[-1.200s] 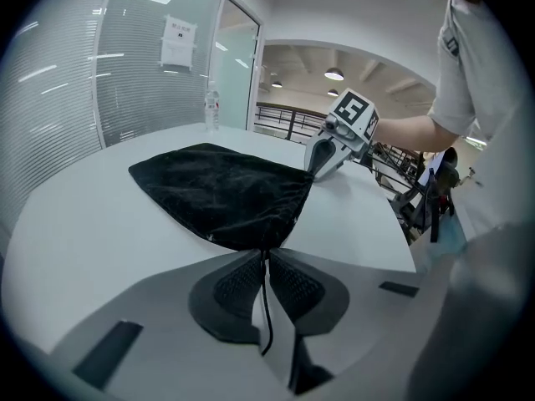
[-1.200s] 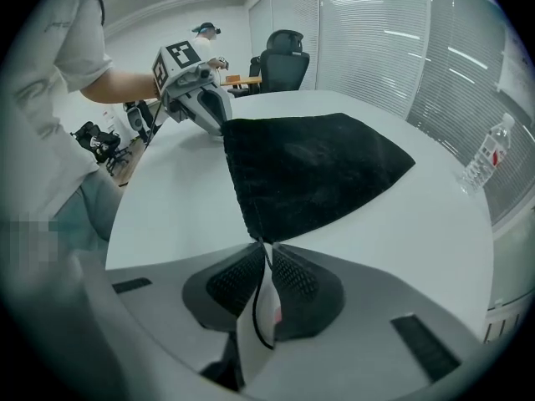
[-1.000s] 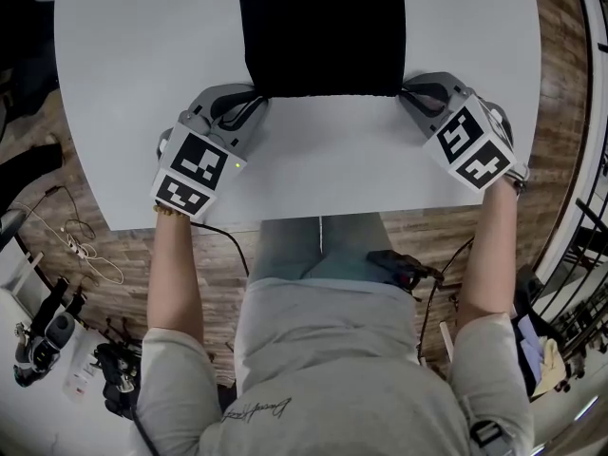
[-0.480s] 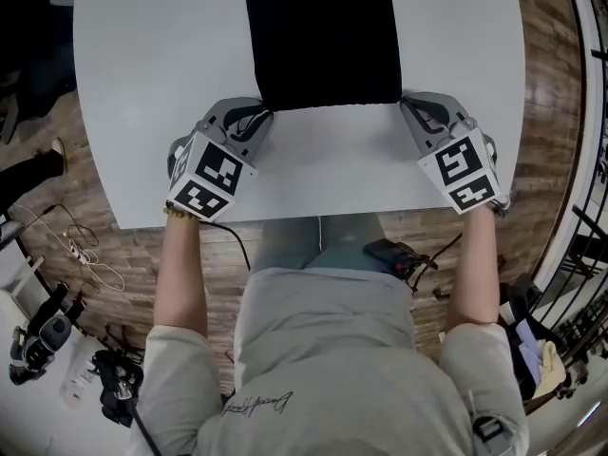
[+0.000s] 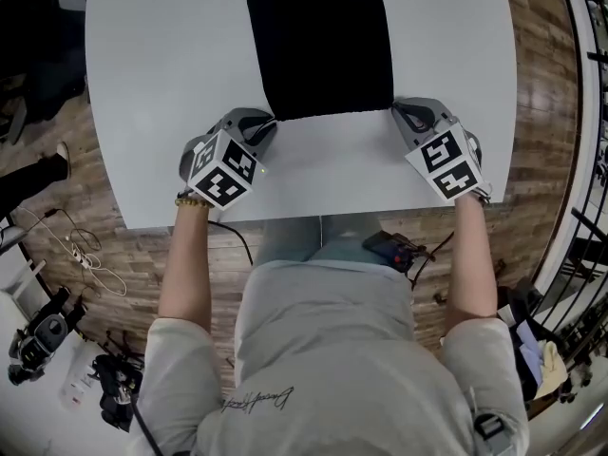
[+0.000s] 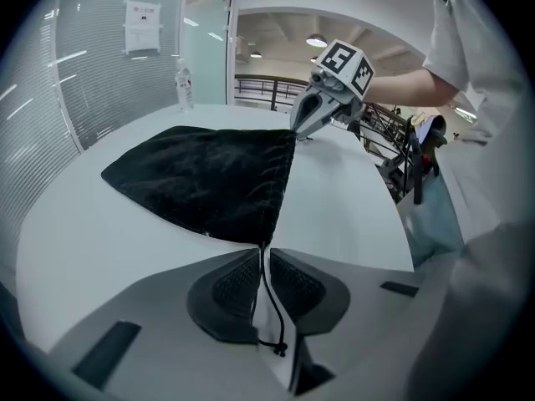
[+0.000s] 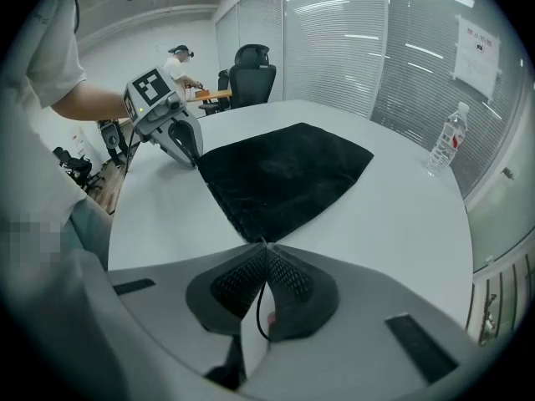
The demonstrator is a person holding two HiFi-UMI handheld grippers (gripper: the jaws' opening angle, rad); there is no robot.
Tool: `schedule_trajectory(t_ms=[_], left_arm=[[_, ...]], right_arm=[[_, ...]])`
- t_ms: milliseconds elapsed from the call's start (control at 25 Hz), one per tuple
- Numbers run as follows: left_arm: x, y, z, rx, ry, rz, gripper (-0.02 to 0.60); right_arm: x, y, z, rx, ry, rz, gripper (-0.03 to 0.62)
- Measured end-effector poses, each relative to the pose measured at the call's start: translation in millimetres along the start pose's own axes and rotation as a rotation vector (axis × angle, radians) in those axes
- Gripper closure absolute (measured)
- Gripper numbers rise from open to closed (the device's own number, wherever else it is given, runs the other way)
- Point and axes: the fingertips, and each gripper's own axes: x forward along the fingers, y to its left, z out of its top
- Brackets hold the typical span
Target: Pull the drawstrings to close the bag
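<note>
**Bag** [image 5: 318,41] – black fabric drawstring pouch. It lies flat on the white table [image 5: 171,65], with its mouth edge towards the person and a gripper at each near corner.

**Left gripper** [image 5: 264,123] – at the bag's near left corner. The jaws are nearly together, and the left cord [image 6: 271,295] is pinched between the tips. The cord's tail runs back between the pads to a knot [image 6: 278,347].

**Right gripper** [image 5: 399,110] – at the near right corner. The jaws are closed tight on the right cord [image 7: 259,307], which loops down behind the pads.

**Handling, judged** – the cloth looks soft, light and limp, so it should gather easily. With so little weight it will probably slide on the smooth table rather than resist. The cords are thin and likely slick, so a light pinch could let them slip. Best hold is on each cord just outside its corner, or behind the knot, not on the fabric. Pulling both sides evenly and outwards should bunch the mouth, while a one-sided pull would probably drag the whole bag.
</note>
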Motion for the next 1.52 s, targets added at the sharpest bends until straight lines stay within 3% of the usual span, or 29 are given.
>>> schedule_trajectory(t_ms=[120,480,680,760,1160,1520], left_arm=[[0.8,-1.0,-1.6,-0.008,0.002,-0.001,0.565],[-11.4,5.1,7.3,-0.121,-0.074,0.017,0.569],[-45.2,10.9,30.0,-0.106,-0.172,0.12,0.569],[-55.1,12.9,33.8,-0.099,-0.174,0.148,0.569],[-103.6,8.5,60.2,-0.18,-0.298,0.17,0.569],[-134.8,4.4,74.2,-0.157,-0.348,0.239,0.569]], right_arm=[[0.2,0.9,-4.4,-0.005,0.008,-0.002,0.569],[-7.4,-0.2,-4.9,0.0,-0.017,-0.03,0.569],[-28.4,2.2,7.8,-0.01,-0.078,-0.08,0.569],[-36.6,1.5,15.2,-0.003,-0.101,-0.093,0.569],[-81.3,0.4,43.9,-0.037,-0.152,-0.143,0.569],[-113.2,6.7,66.8,-0.007,-0.216,-0.159,0.569]])
